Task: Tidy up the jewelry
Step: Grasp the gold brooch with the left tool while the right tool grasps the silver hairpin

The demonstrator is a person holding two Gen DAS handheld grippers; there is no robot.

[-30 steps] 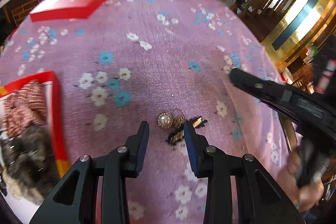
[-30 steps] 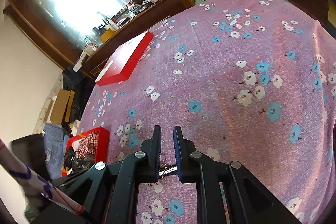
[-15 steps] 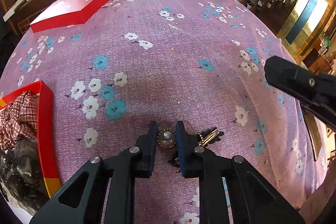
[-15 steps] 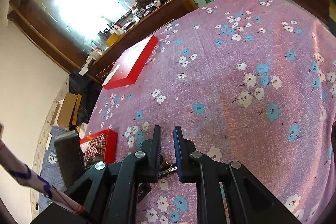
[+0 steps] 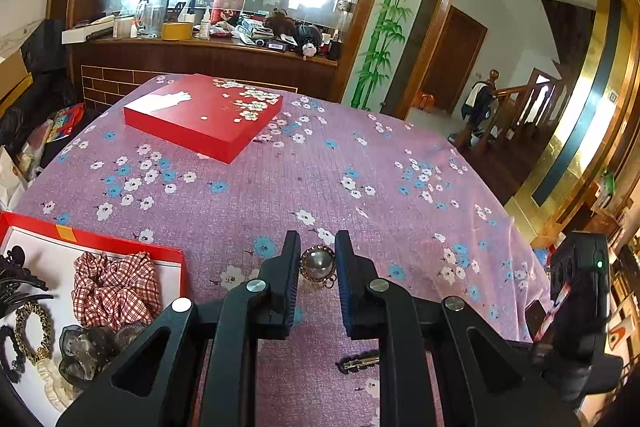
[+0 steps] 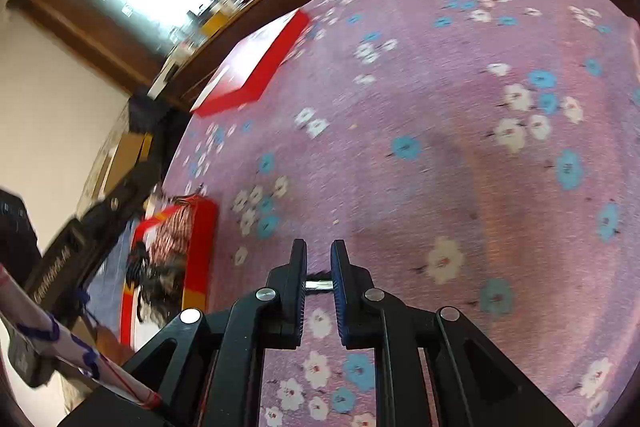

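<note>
In the left wrist view my left gripper point(image 5: 317, 249) is shut on a round pearl piece with a gold rim point(image 5: 318, 263) and holds it above the purple flowered cloth point(image 5: 280, 187). A small metal hair clip point(image 5: 359, 361) shows lower down, between the gripper's arms. In the right wrist view my right gripper point(image 6: 319, 257) is shut on that thin metal clip point(image 6: 319, 284), low over the cloth. The open red box point(image 5: 100, 239) with a checked scrunchie point(image 5: 112, 287) and other accessories lies to the left; it also shows as the red box point(image 6: 200, 239) in the right wrist view.
A red lid point(image 5: 204, 115) with white blossoms lies at the far side of the table, also seen as the red lid point(image 6: 256, 67). A cluttered wooden counter point(image 5: 208, 47) stands behind the table. The table edge point(image 5: 520, 247) drops off at the right, near the other gripper's body point(image 5: 578, 267).
My left gripper closed on the pearl piece and lifted it off the cloth, its view tilting upward. The right gripper stayed shut on the clip and shifted a little.
</note>
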